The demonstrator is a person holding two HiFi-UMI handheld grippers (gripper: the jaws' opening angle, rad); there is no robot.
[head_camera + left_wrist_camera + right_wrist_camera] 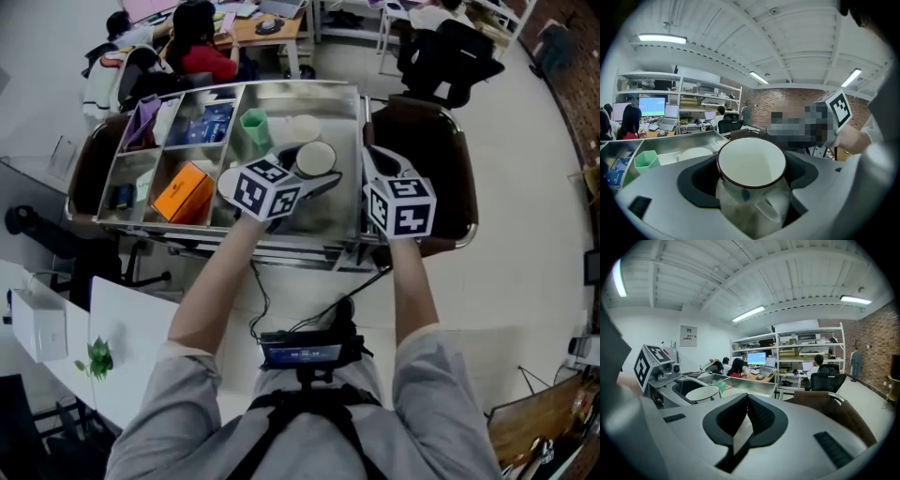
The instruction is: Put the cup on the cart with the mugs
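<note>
A white enamel cup point(315, 157) with a dark rim and a handle sits between the jaws of my left gripper point(317, 174), which is shut on its sides. In the left gripper view the cup point(751, 164) stands upright and fills the space between the pads. It hangs over the right-hand compartment of the metal cart point(281, 246). A green cup point(253, 127) and a white dish point(303, 126) stand farther back in that compartment. My right gripper point(376, 156) hovers over the cart's right edge, shut and empty, its pads meeting at the tip point(747, 397).
The cart's left compartments hold an orange box point(183, 192), blue packets point(208, 122) and small items. A brown chair point(441, 159) stands against the cart's right side. People sit at desks point(262, 28) beyond the cart. A white table point(56, 347) is at my left.
</note>
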